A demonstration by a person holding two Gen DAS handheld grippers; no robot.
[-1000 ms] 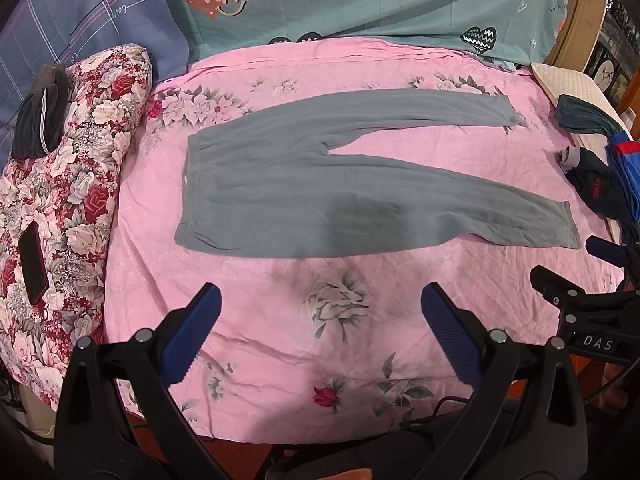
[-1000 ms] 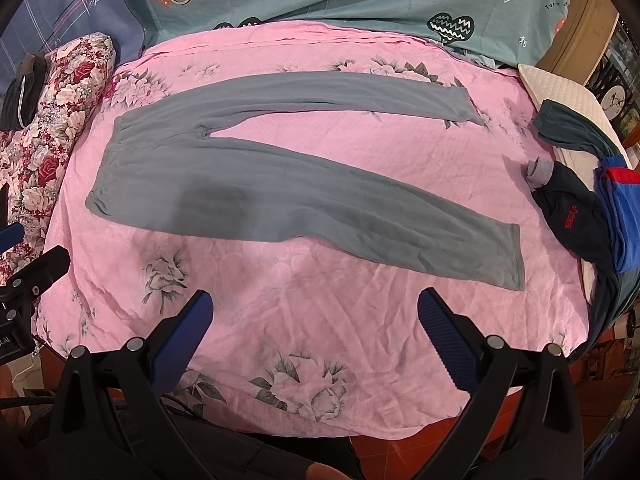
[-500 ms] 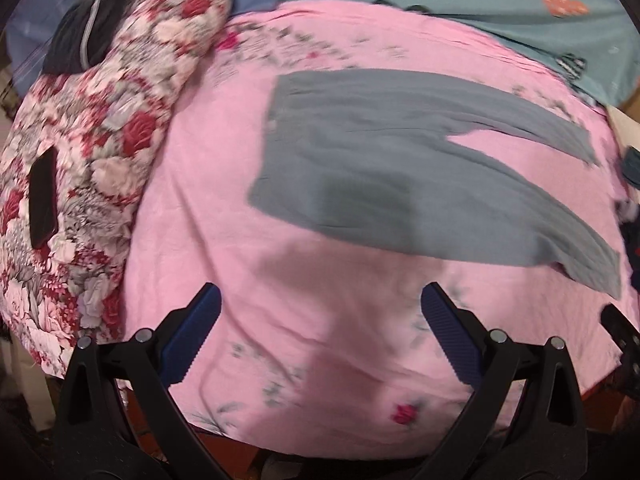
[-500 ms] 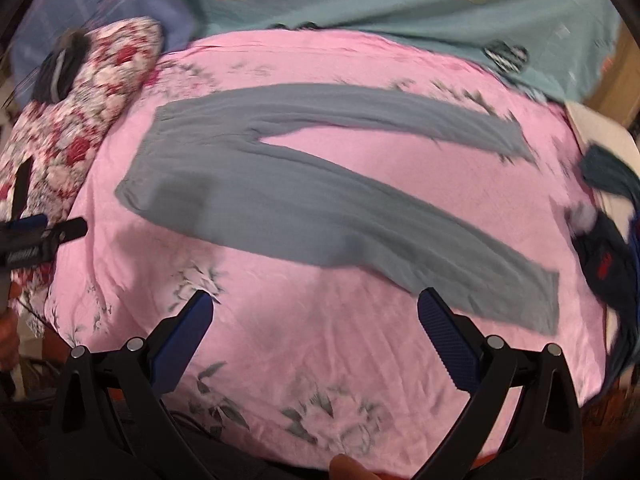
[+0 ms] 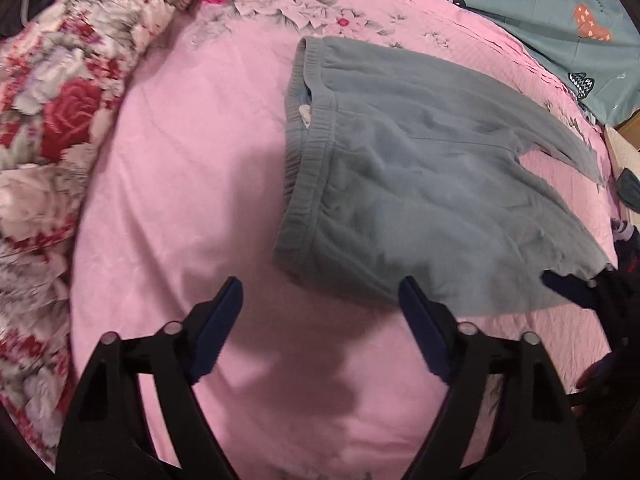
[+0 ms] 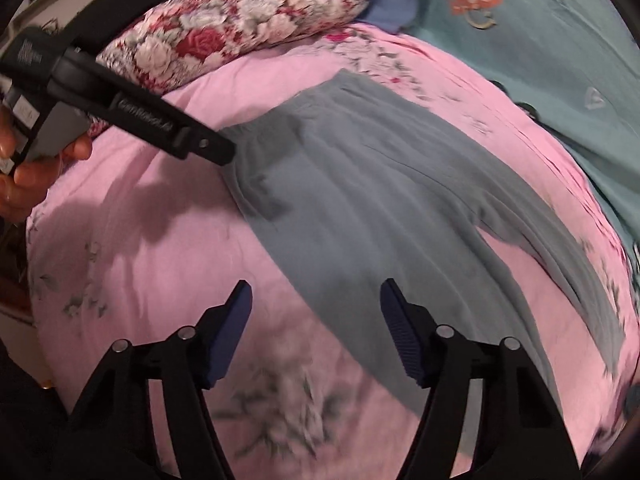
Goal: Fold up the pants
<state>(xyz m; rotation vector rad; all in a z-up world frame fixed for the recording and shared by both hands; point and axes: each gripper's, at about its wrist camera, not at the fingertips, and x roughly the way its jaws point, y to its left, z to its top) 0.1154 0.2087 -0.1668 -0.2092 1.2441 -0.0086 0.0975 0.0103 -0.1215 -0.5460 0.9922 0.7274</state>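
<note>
Both down close over the pink sheet, jaws just narrowing, nothing between. Left gripper nearest the waistband corner of the grey pants; right gripper over the near leg edge. Legs running away to the right.

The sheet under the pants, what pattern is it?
Pink bedsheet printed with grey-white flowers, clearest in the left wrist view.

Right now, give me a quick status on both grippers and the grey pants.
Left gripper and right gripper open, jaws just been closing, nothing between them. Grey fleece pants flat on pink floral bedsheet, unfolded. Nothing in the way.
</note>
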